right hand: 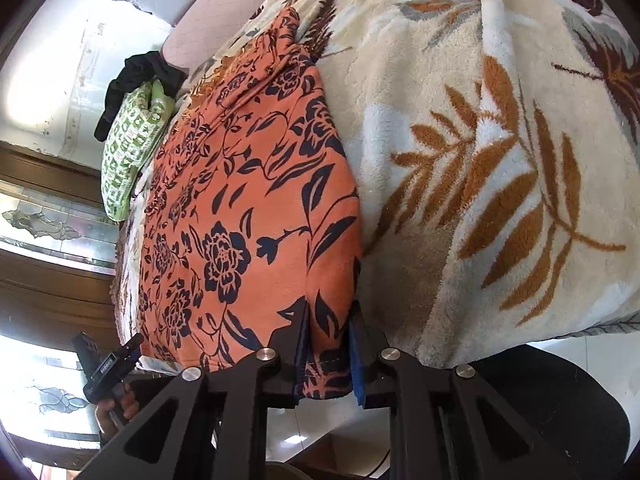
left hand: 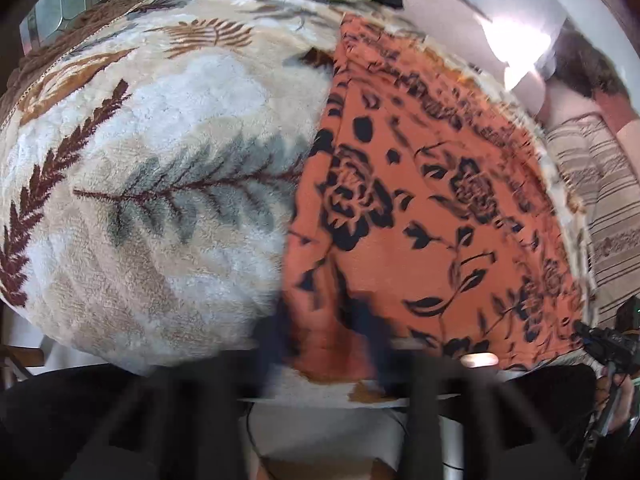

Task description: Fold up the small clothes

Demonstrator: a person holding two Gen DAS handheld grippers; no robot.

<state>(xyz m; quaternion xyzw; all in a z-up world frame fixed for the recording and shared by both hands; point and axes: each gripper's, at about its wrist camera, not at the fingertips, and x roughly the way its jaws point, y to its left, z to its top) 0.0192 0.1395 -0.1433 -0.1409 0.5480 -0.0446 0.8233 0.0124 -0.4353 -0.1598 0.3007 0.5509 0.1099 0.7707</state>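
An orange garment with a dark floral print [left hand: 432, 208] lies flat on a fleece leaf-print blanket [left hand: 152, 152]. In the left wrist view my left gripper [left hand: 324, 344] is heavily blurred at the garment's near edge, its fingers wide apart around the hem. In the right wrist view the garment [right hand: 248, 200] runs away from me, and my right gripper [right hand: 328, 344] has its blue-padded fingers [right hand: 358, 364] on either side of the garment's near corner. Each gripper shows small in the other's view: the right one [left hand: 608, 346], the left one [right hand: 108, 364].
The blanket [right hand: 500, 160] covers the bed. A green-and-white patterned cloth [right hand: 132, 148] with a black garment [right hand: 136, 76] lies at the far end of the bed. A striped fabric [left hand: 600, 208] sits at the right. Floor shows below the bed edge.
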